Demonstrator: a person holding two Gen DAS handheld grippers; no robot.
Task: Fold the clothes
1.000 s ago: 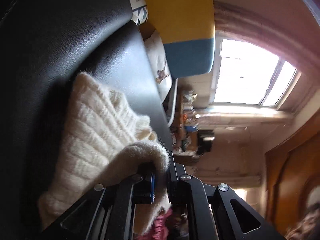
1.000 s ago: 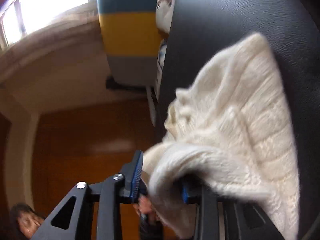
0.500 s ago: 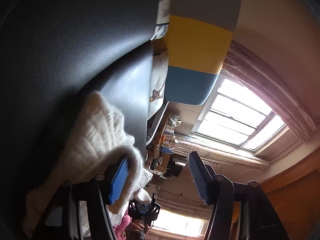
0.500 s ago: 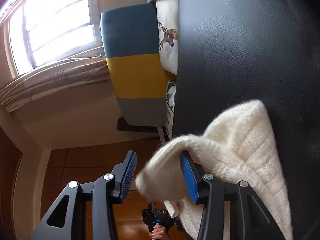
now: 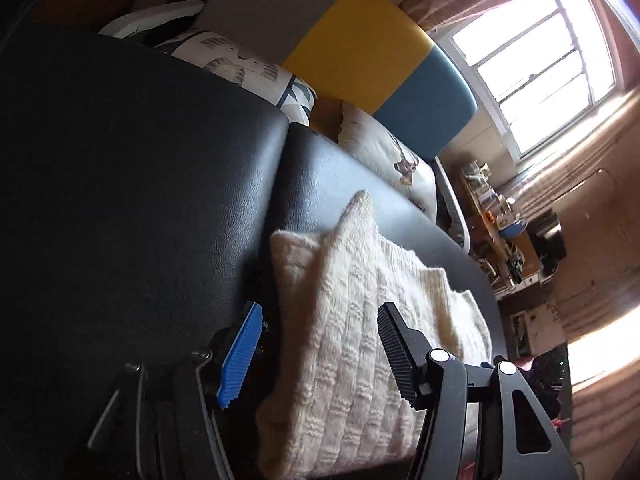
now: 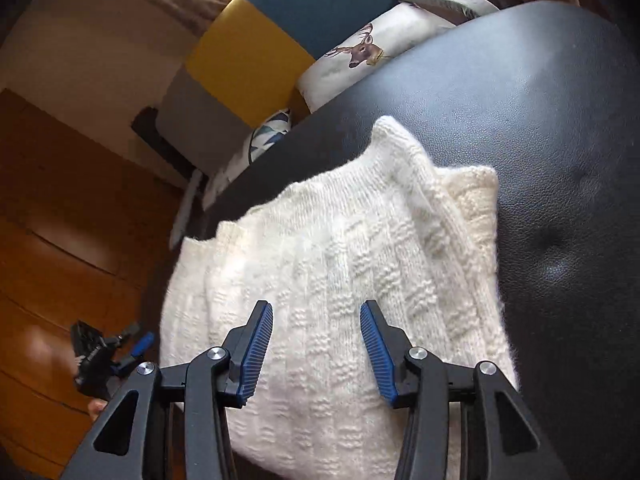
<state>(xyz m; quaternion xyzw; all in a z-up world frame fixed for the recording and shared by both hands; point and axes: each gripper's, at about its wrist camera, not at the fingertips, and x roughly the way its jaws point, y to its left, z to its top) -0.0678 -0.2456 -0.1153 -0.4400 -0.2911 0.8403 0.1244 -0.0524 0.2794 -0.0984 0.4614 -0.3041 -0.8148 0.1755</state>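
A cream knitted sweater (image 5: 360,320) lies folded on a black leather seat (image 5: 140,180). In the left wrist view my left gripper (image 5: 316,344) stands open above the sweater's near part, with nothing between its blue pads. The right wrist view shows the same sweater (image 6: 340,260) spread flat on the black leather (image 6: 540,120), with one corner peaking up at the far side. My right gripper (image 6: 316,344) hovers open over the sweater's near half and holds nothing. The left gripper (image 6: 112,356) also shows small at the lower left of the right wrist view.
Patterned cushions (image 5: 392,156) and a grey, yellow and blue striped panel (image 5: 360,48) stand behind the seat. A bright window (image 5: 540,56) and a cluttered shelf (image 5: 496,216) lie to the right. Wooden panelling (image 6: 60,220) runs along the seat's left edge in the right wrist view.
Both grippers let go of the sweater's edge and opened. The sweater dropped flat onto the seat, and both grippers drew back above it.
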